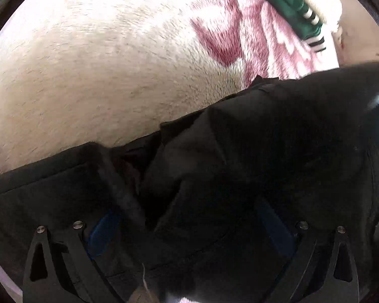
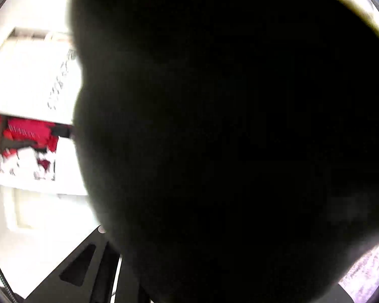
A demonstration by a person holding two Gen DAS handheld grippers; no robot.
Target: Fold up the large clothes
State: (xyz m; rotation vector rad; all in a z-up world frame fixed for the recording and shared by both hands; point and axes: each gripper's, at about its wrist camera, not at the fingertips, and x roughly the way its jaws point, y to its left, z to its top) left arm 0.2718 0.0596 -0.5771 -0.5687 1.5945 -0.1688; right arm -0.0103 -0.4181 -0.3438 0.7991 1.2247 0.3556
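Two tools work black garment [image 1: 240,164]: left tool [image 1: 189,240] spread above it; right tool [image 2: 128,265] smothered by cloth, apparently pinching fold for lifting.

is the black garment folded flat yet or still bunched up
Still bunched: the black garment lies in rumpled, overlapping folds on the cream blanket, not in a flat, squared stack.
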